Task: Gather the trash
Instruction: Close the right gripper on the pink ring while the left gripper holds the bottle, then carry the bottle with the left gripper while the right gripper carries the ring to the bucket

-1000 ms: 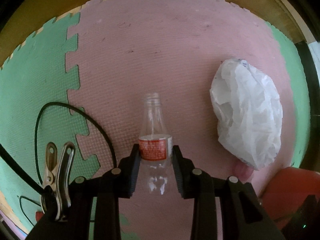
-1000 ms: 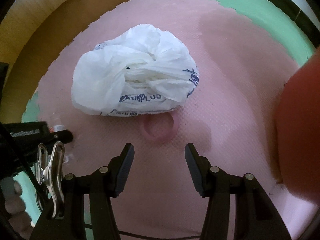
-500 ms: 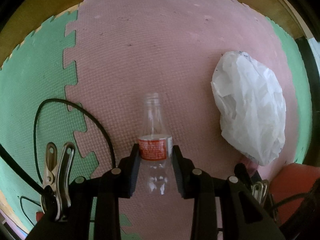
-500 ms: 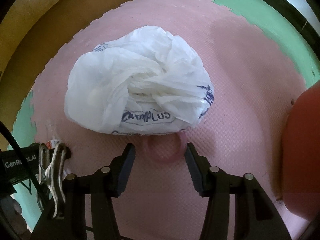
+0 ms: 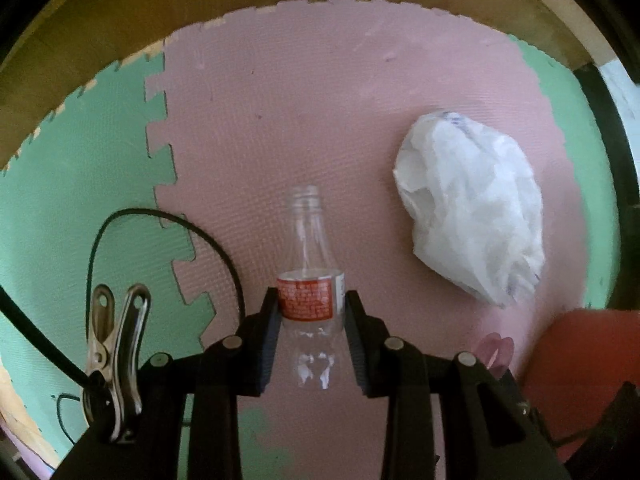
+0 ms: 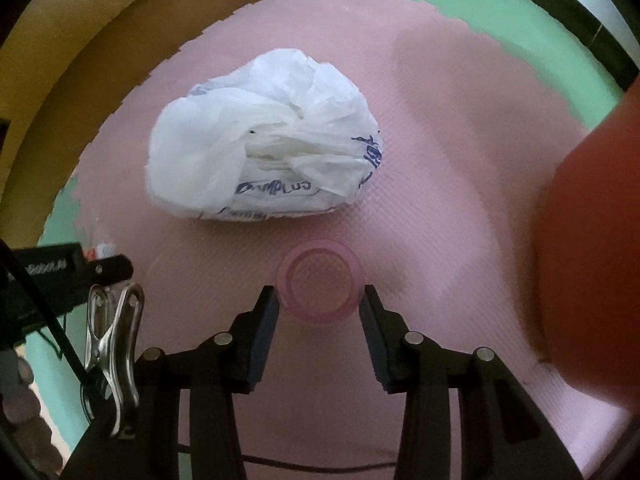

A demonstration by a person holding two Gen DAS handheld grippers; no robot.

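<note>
Our left gripper (image 5: 312, 312) squeezes the clear bottle (image 5: 310, 276) above the pink mat (image 5: 320, 100). Our right gripper (image 6: 320, 300) has just closed on the soft pink cup (image 6: 320, 282). Squeezing harder could squash it or pop it out

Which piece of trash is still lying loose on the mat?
The crumpled white plastic bag; the clear bottle and pink cup each sit between gripper fingers.

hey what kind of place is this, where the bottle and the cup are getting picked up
Probably a home floor or play area. Interlocking foam mat tiles, pink and green, cover the ground, wooden flooring borders them, and a crumpled white plastic bag lies on the pink tile as litter.
</note>
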